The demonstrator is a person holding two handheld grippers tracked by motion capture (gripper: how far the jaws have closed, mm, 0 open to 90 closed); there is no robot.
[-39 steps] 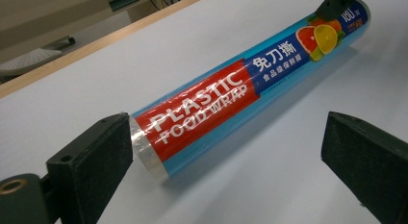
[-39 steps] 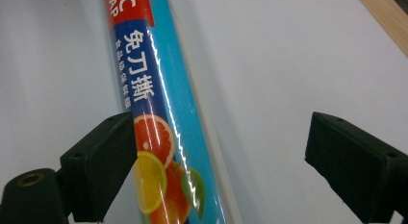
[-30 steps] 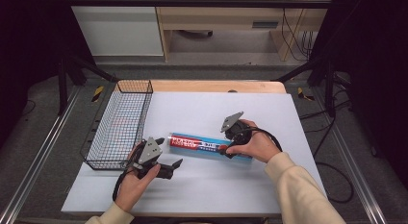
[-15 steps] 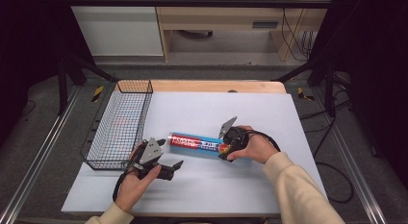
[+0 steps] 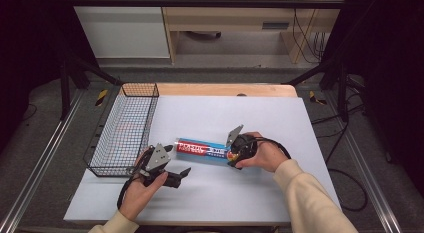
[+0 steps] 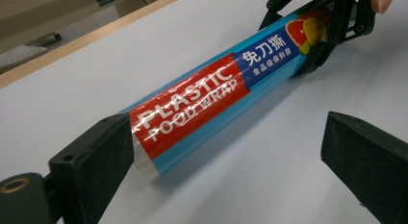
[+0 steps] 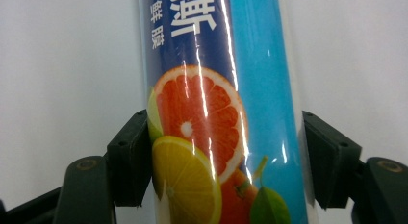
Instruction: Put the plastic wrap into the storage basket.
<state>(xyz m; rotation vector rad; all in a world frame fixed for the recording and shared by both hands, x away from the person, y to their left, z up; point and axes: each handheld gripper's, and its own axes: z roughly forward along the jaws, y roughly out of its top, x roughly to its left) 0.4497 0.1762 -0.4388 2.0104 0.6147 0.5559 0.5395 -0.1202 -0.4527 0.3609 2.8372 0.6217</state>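
Right gripper (image 7: 226,161) pinching wrap roll (image 5: 205,150) at its right end; light, stiff, glossy, likely slippery. Left gripper (image 6: 226,166) spread.

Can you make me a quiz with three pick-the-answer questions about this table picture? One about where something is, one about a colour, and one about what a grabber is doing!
1. Where is the wire basket?
A. at the table's left edge
B. at the table's right edge
C. on top of the roll

2. What colour is the panel reading PLASTIC FOOD WRAP on the roll?
A. green
B. red
C. yellow

3. What is the right hand-held gripper doing?
A. lying open, far from the roll
B. clamped on the basket
C. clamped on the roll's fruit-picture end

Answers:
1. A: the high view shows the basket along the left edge of the table.
2. B: in the left gripper view the white letters sit on red.
3. C: in the right gripper view both pads press the roll's sides beside the orange and lemon picture.
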